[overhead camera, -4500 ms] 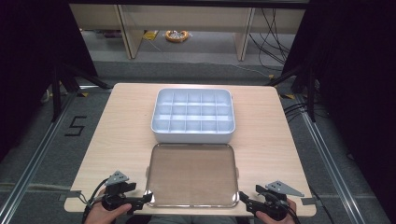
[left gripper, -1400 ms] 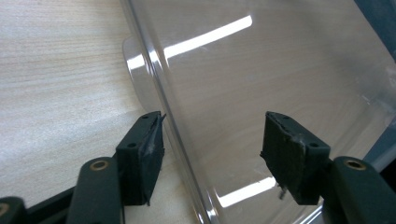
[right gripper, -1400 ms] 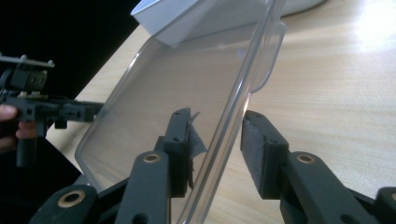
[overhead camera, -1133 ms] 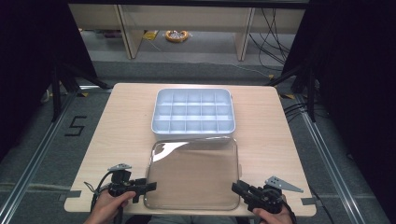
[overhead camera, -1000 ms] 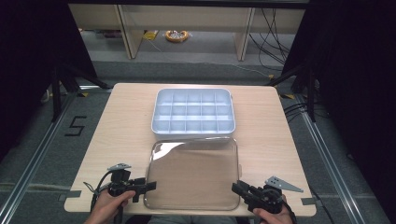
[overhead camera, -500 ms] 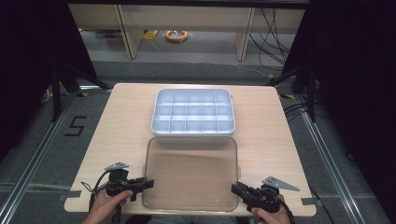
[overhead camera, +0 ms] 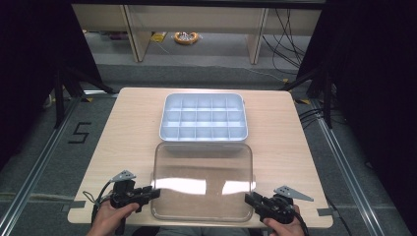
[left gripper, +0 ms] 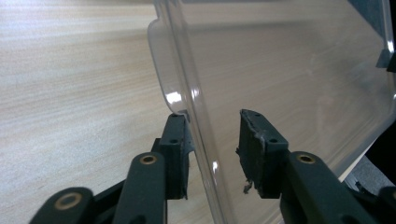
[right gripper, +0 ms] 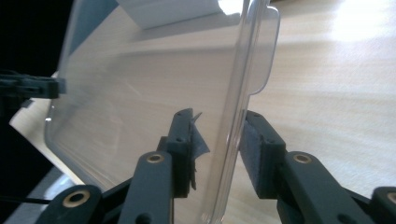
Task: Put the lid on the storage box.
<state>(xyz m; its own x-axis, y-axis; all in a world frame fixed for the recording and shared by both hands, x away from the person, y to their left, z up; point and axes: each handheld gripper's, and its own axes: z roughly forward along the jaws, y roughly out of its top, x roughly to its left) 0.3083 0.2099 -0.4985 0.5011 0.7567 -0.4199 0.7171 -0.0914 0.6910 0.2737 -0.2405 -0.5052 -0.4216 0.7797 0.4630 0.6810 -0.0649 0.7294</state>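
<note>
A clear plastic lid (overhead camera: 204, 182) is held above the near half of the table, its far edge close to a white compartment tray (overhead camera: 202, 117). My left gripper (overhead camera: 153, 192) grips the lid's near left corner, and my right gripper (overhead camera: 250, 199) grips the near right corner. In the left gripper view the lid (left gripper: 289, 70) runs up between the jaws of the left gripper (left gripper: 212, 126), its rim against the left jaw. In the right gripper view the lid's rim (right gripper: 243, 84) stands between the jaws of the right gripper (right gripper: 218, 123). The white tray (right gripper: 168, 11) shows beyond.
The wooden table (overhead camera: 128, 128) stands on a grey floor with dark curtains on both sides. The tray's many small cells look empty. A shelf unit with a yellow object (overhead camera: 186, 37) stands behind the table. A floor mark reads 5 (overhead camera: 78, 132).
The lid lay flat with both grippers beside it. They have taken hold of its near corners and lifted it, and it has shifted toward the tray.
</note>
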